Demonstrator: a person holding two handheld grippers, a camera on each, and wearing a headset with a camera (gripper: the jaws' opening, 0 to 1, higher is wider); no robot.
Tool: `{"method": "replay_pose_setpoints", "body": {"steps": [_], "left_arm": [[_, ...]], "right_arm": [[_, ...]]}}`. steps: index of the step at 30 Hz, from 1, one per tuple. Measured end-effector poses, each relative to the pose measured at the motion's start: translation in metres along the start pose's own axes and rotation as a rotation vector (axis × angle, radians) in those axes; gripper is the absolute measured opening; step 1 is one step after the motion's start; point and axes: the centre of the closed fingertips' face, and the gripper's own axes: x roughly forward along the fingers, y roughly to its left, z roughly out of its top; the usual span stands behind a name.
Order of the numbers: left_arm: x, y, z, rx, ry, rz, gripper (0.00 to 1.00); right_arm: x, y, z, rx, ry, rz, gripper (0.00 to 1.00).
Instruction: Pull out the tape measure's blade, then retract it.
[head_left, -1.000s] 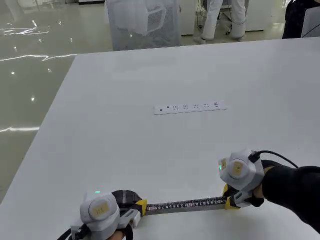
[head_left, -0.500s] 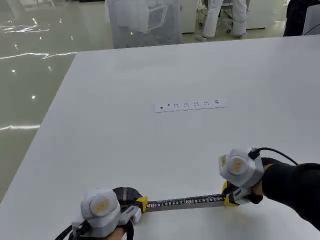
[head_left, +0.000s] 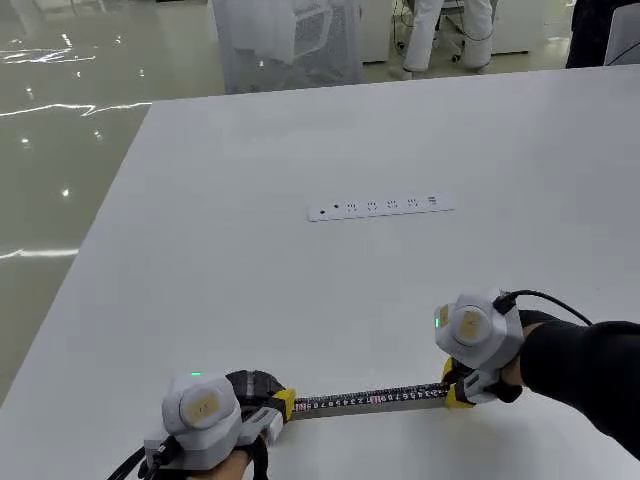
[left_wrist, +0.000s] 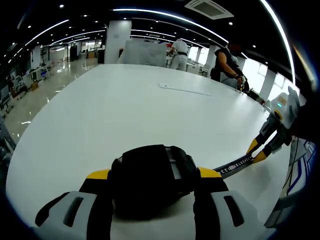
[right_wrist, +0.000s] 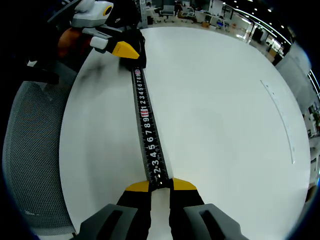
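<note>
- The white bench (head_left: 300, 300) carries everything. The work sits along its near edge, close to the person.
- A white power strip (head_left: 380, 208) lies flat in the middle of the bench, well apart from the work. No writing on it can be made out.
- The blade (right_wrist: 147, 140) is drawn out to a short length and lies just above or on the bench top, running side to side between the two grippers. That long axis is what the coming move turns on, I judge. Whether the blade is pulled further or fed back, the tip must travel straight along this line, away from the case or toward it.
- The right gripper (right_wrist: 160, 186) has its jaws nearly together, pinching the blade's free end. The case lies straight ahead of it along the blade, so this is the hand that would carry the tip.
- The left gripper (left_wrist: 154, 174) has its jaws spread to the width of the tape measure case and clamped on its two sides, holding it against the bench at the near left.
- The tape measure case (head_left: 255, 387) is black and rounded, with its mouth facing the right gripper.
- The blade is dark with pale numerals, 2 to 9 readable from the tip, then a red mark at ten, then further digits. No brand name can be read on the case.
</note>
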Motion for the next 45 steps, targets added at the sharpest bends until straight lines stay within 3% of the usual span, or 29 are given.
{"method": "replay_pose_setpoints", "body": {"steps": [28,45], "left_arm": [[0.0001,0.0,-0.0006,0.008,0.003,0.001,0.61],[-0.0003,0.0,-0.0017,0.005,0.011,-0.002,0.61]], "right_arm": [[0.0016,0.0001,0.0052,0.004,-0.018,-0.008,0.08],[0.0044,0.0015,0.0093,0.022,0.017,-0.005,0.08]]}}
